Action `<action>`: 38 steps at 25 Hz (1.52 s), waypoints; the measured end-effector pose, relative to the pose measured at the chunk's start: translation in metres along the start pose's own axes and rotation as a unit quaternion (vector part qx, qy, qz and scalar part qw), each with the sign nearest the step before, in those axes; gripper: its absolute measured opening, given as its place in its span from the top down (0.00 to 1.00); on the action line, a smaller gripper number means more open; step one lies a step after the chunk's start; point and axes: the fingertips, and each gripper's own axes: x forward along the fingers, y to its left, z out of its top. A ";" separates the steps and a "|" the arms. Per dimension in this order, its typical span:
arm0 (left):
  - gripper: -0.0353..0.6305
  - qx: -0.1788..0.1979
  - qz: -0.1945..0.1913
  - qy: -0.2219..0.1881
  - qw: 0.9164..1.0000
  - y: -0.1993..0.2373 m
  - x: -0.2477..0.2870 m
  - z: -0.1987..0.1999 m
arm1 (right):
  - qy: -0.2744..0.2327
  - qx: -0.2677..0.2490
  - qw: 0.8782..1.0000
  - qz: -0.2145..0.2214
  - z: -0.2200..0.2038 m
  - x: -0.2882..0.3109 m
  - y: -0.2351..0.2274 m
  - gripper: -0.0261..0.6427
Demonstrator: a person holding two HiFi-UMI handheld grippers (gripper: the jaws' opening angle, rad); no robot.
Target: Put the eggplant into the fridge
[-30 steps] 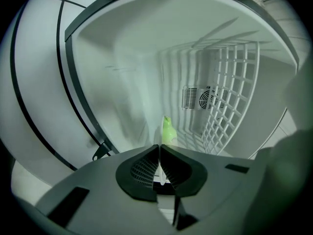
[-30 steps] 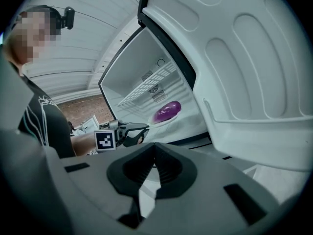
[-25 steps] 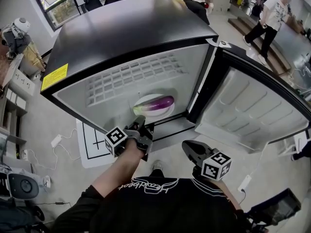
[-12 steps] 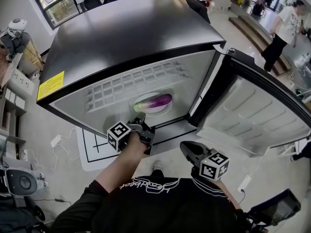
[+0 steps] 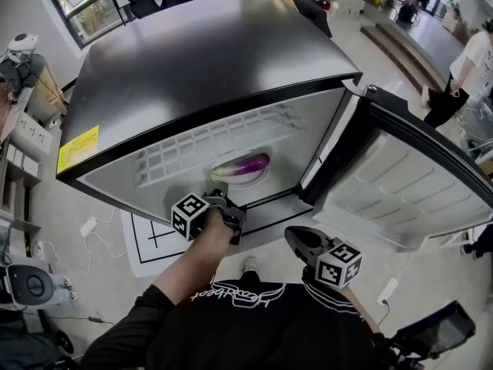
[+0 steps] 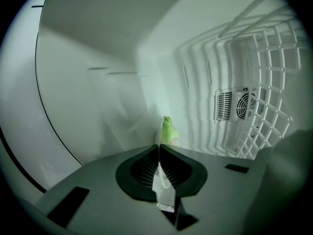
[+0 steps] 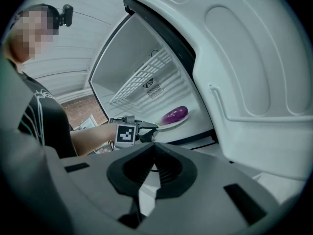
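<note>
I see bright light, shine on top of the fridge [image 5: 202,56], and gripper views bent and dark at the edges.

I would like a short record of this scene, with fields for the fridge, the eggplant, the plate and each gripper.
fridge: door open, swung to the right
eggplant: purple, lying on the plate, inside the fridge
plate: white, below the wire shelf, near the front edge
left gripper: shut on the plate's near rim
right gripper: shut, empty, outside the fridge
</note>
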 end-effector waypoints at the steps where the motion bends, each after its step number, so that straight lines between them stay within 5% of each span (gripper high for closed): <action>1: 0.92 0.002 0.001 0.000 1.000 0.000 0.001 0.001 | -0.001 0.001 1.000 0.000 0.000 0.000 0.000 0.95; 9: 0.91 0.014 0.013 0.011 1.000 0.000 0.004 0.000 | -0.006 0.009 1.000 -0.002 -0.001 0.001 -0.001 0.95; 15: 0.74 0.065 0.032 0.029 0.997 -0.005 0.001 -0.002 | -0.012 0.009 1.000 -0.003 0.000 -0.002 0.002 0.95; 20: 0.70 0.082 0.037 0.041 0.995 -0.006 -0.009 -0.007 | -0.017 0.009 1.000 -0.001 0.000 -0.006 0.004 0.95; 28: 0.71 0.103 -0.037 0.082 0.991 -0.028 -0.043 -0.039 | -0.027 0.012 1.000 0.003 -0.002 -0.020 0.009 0.95; 34: 0.71 0.158 -0.099 0.083 0.979 -0.049 -0.090 -0.063 | -0.035 0.001 0.999 0.011 -0.003 -0.037 0.024 0.95; 38: 0.91 0.203 -0.136 0.086 0.966 -0.062 -0.125 -0.080 | -0.037 -0.008 0.999 0.014 -0.009 -0.054 0.036 0.95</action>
